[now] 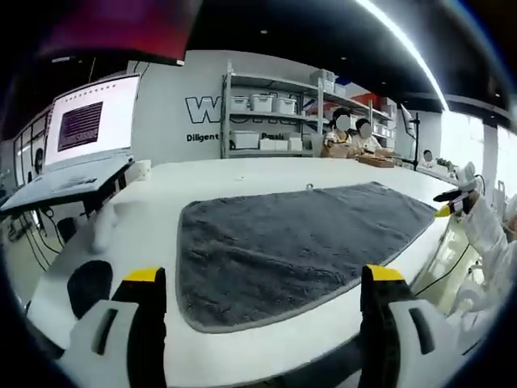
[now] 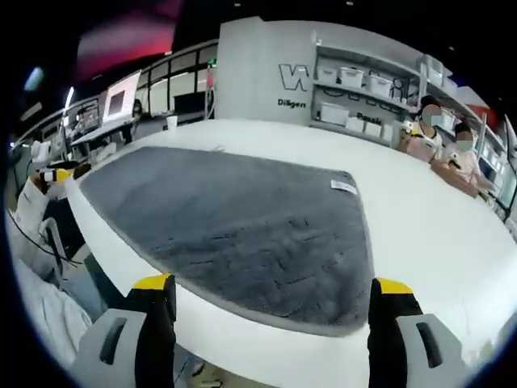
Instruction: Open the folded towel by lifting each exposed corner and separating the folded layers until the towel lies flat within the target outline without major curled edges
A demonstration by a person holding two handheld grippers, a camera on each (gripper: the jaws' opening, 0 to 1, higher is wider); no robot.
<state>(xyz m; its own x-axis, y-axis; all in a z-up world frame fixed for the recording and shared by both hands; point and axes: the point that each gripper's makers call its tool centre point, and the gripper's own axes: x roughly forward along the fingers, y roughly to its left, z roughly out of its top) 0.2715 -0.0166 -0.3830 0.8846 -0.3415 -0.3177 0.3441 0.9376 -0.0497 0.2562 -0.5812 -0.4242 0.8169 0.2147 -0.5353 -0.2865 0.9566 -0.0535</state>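
- Nearest to us in the left gripper view are the two jaws of our left gripper [image 1: 262, 279], black with yellow tips. They stand wide apart and hold nothing.
- In the right gripper view our right gripper [image 2: 273, 291] looks the same: jaws spread wide, nothing between them.
- Just past the jaws lies the gray towel [image 1: 299, 242] on the big white table [image 1: 234, 174]. It is spread out flat, one layer, with smooth edges.
- In the left gripper view the towel's long side runs from the near left to the far right, along the table's front edge.
- In the right gripper view a corner of the towel points at us, close to the table's edge.
- A small white tag [image 2: 343, 187] sits on the towel near its far right edge. We cannot read it.
- Nothing lies on the towel.
- At the left of the table stands a laptop [image 1: 69, 174] and a screen [image 1: 89, 121] with dark print too small to read.
- Behind the table is a wall with big letters [image 2: 295, 78]. We can read only "W" and, under it, "Diligen".
- Shelves [image 1: 262, 121] with white boxes hide the rest of the words.
- Two people [image 1: 351, 133] sit at the far end.
- Wires [image 1: 32, 238] hang down beside the table on the left.
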